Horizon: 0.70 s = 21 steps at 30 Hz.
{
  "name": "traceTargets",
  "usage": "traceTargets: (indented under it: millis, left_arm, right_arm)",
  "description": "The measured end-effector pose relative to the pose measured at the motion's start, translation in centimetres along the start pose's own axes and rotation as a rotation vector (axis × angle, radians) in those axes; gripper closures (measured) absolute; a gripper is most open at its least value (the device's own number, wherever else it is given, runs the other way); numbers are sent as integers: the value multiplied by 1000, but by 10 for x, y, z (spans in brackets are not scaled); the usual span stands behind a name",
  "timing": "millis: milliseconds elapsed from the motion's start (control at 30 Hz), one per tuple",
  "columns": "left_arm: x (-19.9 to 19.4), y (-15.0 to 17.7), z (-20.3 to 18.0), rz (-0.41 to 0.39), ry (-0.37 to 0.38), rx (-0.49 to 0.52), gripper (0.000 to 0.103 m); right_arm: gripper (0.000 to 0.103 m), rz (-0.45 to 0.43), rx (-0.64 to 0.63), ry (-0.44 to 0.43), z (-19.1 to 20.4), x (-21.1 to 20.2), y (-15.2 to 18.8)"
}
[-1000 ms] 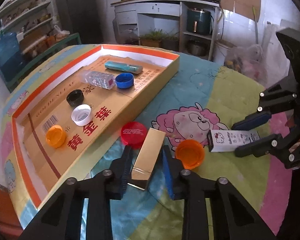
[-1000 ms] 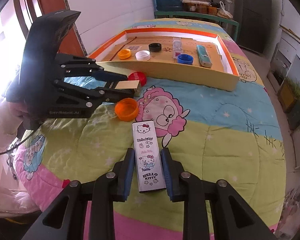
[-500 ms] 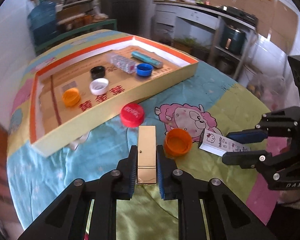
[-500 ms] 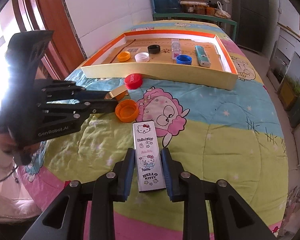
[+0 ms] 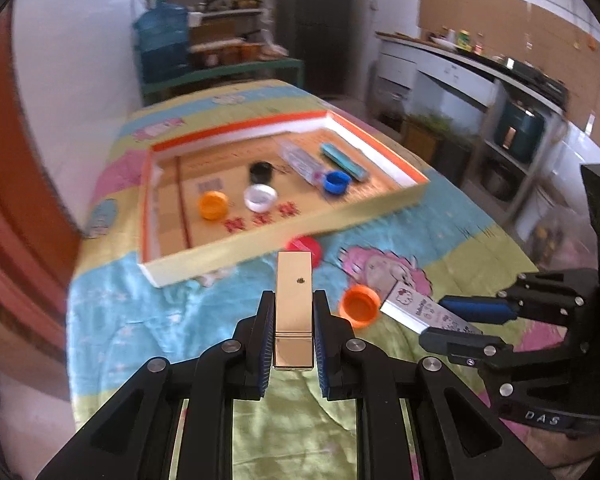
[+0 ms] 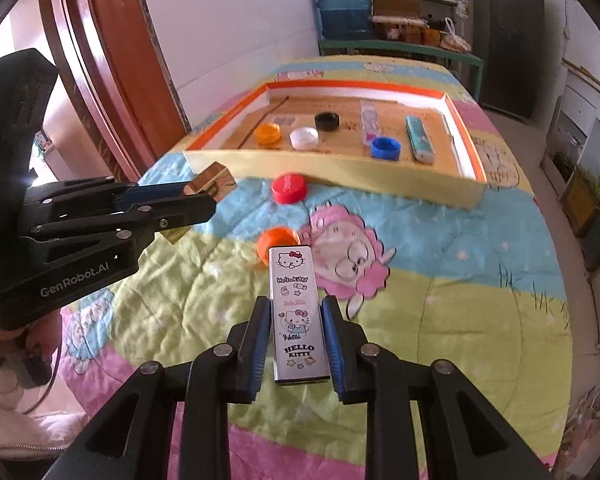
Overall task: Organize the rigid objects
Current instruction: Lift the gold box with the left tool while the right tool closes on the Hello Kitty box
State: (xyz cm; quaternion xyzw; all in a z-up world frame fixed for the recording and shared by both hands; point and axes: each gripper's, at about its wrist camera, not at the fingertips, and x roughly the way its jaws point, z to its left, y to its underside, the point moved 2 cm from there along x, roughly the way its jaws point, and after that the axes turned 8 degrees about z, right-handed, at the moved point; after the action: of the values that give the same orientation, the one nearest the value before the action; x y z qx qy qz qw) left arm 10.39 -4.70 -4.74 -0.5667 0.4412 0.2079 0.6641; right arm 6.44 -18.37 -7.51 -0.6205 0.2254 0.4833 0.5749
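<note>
The left gripper (image 5: 294,322) clamps a shiny gold rectangular box (image 5: 294,300), the right gripper (image 6: 296,332) a white Hello Kitty tin (image 6: 296,312), before the shallow orange-rimmed cardboard tray (image 5: 260,246) of plastic caps (image 5: 260,197).

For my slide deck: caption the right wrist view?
Right gripper grips a Hello Kitty box; left gripper lifts a gold box.

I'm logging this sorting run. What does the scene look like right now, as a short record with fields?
left gripper: shut on gold box, lifted off the quilt
right gripper: shut on Hello Kitty box
tray: holds orange, white, black and blue caps, a clear case, a teal case
loose on quilt: red cap, orange cap
left to sort: both boxes, both loose caps
</note>
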Motion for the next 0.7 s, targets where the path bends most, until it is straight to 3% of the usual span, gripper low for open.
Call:
traceTargets:
  millis: [300,700]
  left_arm:
    - [-19,-16,21,-37,-53,-140,85]
    - [-31,-43,33,-94,-86,-195,85]
  right_arm:
    - [76,-52,-35,7,7,-13,-25]
    - [76,-131,-73,18,11,-27,-65]
